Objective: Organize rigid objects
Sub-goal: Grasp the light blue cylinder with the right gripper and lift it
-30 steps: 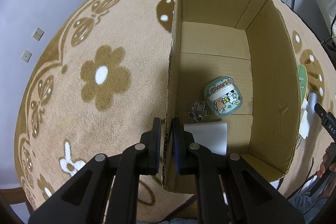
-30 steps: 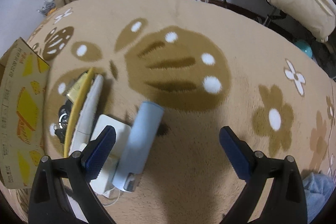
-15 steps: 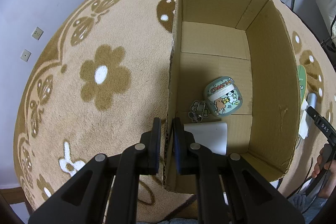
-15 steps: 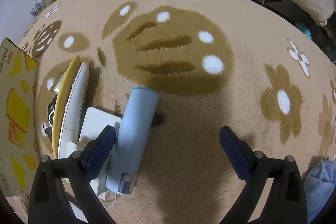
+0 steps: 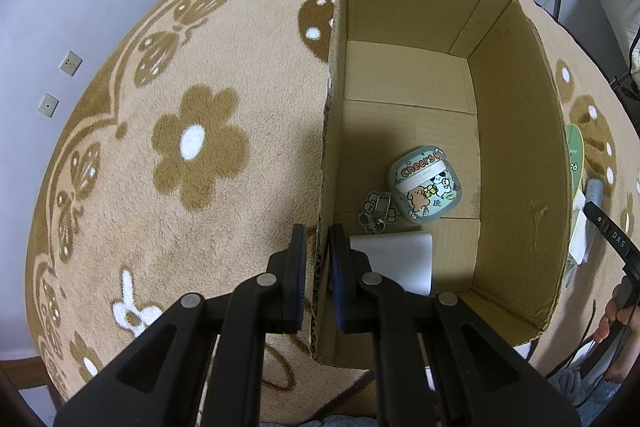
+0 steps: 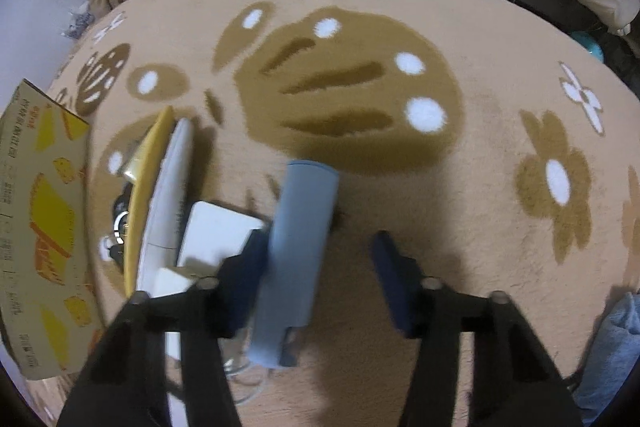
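Tube (image 6: 298, 255) lies on the rug between your right gripper's (image 6: 320, 283) half-spread, just-closing jaws, hugging the left one, long axis along them; left gripper (image 5: 318, 263) pinches the box (image 5: 520, 155) wall

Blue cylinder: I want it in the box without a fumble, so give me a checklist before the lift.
1. Blue cylinder between the right claw fingers: ok; the claw has just been closing.
2. Both pads pressing it: not ok; the right-hand finger stands apart.
3. Left claw clamped on the cardboard box wall: ok.
4. Free floor in the box beyond the cartoon case: ok.
5. Cylinder clear of the white block: cannot tell.
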### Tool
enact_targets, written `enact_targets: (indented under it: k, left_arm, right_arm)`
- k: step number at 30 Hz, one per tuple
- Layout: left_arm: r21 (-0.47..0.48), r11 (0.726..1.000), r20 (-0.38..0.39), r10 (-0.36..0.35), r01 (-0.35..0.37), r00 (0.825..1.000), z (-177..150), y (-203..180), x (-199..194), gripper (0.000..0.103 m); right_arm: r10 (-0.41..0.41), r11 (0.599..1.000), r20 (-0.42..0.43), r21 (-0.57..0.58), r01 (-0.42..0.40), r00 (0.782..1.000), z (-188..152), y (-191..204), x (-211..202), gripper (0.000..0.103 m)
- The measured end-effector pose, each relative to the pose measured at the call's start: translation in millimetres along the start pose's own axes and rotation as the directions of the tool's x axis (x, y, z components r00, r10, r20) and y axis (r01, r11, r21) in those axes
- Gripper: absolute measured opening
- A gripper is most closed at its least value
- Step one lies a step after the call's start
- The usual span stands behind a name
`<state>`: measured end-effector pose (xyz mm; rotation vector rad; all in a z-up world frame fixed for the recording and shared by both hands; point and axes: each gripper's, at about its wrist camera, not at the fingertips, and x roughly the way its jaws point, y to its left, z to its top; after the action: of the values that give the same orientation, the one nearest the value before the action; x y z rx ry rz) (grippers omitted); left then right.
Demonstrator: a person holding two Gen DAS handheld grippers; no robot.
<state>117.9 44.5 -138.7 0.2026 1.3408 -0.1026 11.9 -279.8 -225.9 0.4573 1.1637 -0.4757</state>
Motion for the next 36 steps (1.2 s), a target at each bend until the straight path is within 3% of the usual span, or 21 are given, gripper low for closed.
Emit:
enact_targets:
  k: [5, 7, 12, 19, 23, 28, 36]
  left_arm:
    - [0.000, 1.000, 0.000, -0.001, 0.001, 1.000, 0, 0, 0, 0.011]
    - [0.007, 1.000, 0.001, -0.001, 0.001, 1.000, 0, 0, 0, 0.011]
    - [-0.001, 1.000, -0.003, -0.014, 0.014, 1.000, 0, 2, 1, 0.011]
    - [-0.004, 1.000, -0.007, -0.019, 0.019, 1.000, 1, 4, 1, 0.011]
    - [-0.003, 1.000, -0.006, -0.019, 0.019, 1.000, 1, 4, 1, 0.011]
    - [0.002, 1.000, -0.007, -0.016, 0.016, 1.000, 0, 2, 1, 0.009]
    - [0.005, 1.000, -0.006, -0.018, 0.018, 1.000, -1, 1, 0, 0.008]
  right_arm:
    - [0.048, 0.998, -0.002, 0.045, -0.048, 0.999, 2, -1, 1, 0.031]
    - [0.070, 0.993, 0.002, 0.094, -0.070, 0.998, 4, -5, 3, 0.030]
    - [0.012, 0.998, 0.047, 0.056, -0.015, 0.999, 4, 2, -3, 0.029]
    - [0.045, 0.999, 0.134, 0.023, -0.048, 0.990, 14, 12, -27, 0.029]
    - [-0.021, 1.000, 0.181, 0.002, 0.021, 0.983, 16, 23, -47, 0.029]
    - [0.031, 0.999, 0.255, -0.036, -0.023, 0.966, 16, 30, -79, 0.029]
    - [0.099, 0.991, 0.359, -0.121, -0.058, 0.928, 22, 72, -130, 0.029]
